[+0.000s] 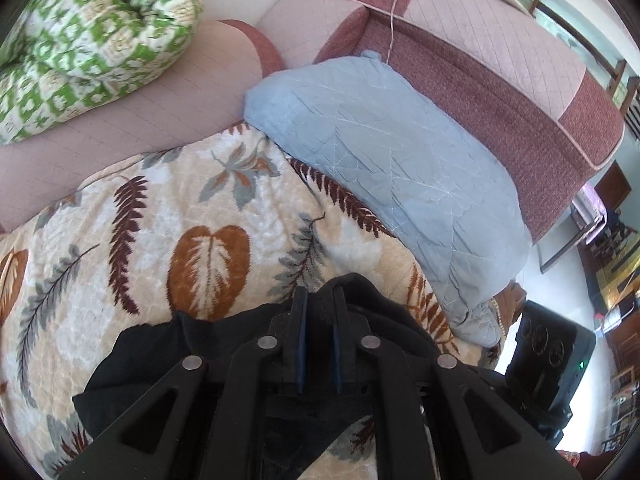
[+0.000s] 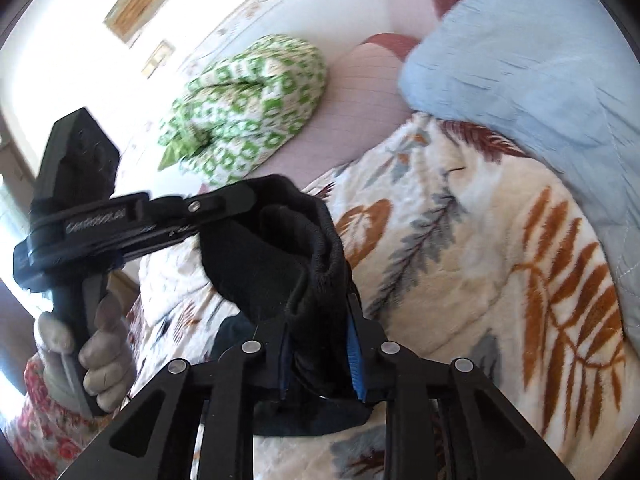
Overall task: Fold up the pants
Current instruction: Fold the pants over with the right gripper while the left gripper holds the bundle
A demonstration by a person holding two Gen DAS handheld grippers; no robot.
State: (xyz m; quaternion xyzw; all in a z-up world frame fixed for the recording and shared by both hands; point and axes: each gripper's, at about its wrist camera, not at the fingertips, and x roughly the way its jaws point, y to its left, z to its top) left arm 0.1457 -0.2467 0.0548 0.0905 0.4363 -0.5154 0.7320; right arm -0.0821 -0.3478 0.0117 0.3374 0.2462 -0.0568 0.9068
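Left wrist view shows us our left gripper (image 1: 319,316) with its two blue-padded fingers drawn close together and pinching the black pants (image 1: 148,364), whose cloth bunches over the fingertips and drapes down to the left of them and underneath them. Beyond the fingertips lies a cream blanket (image 1: 168,216) printed with brown and grey leaves. Past the blanket and to the right of the fingers a pale blue quilted pillow (image 1: 384,152) lies slantwise, against a pink and maroon sofa cover (image 1: 500,80). Far ahead and left of the fingers sits a green-and-white patterned cushion (image 1: 92,40). Low at the right of the fingers we see the black body of the other gripper tool (image 1: 548,364).

In the right wrist view our right gripper (image 2: 320,344) has its fingers clamped on a thick fold of the same pants (image 2: 276,256), the cloth filling the gap between the blue pads. The fabric rises from these fingers and stretches up and left to the left gripper (image 2: 244,200), which grips its far end; the garment hangs in the air between the two tools, clear of the blanket (image 2: 480,264) below. A gloved hand (image 2: 100,344) holds the left tool's handle, left of our fingers. Ahead we see the green cushion (image 2: 248,112), and to the upper right the blue pillow (image 2: 520,64), blurred.
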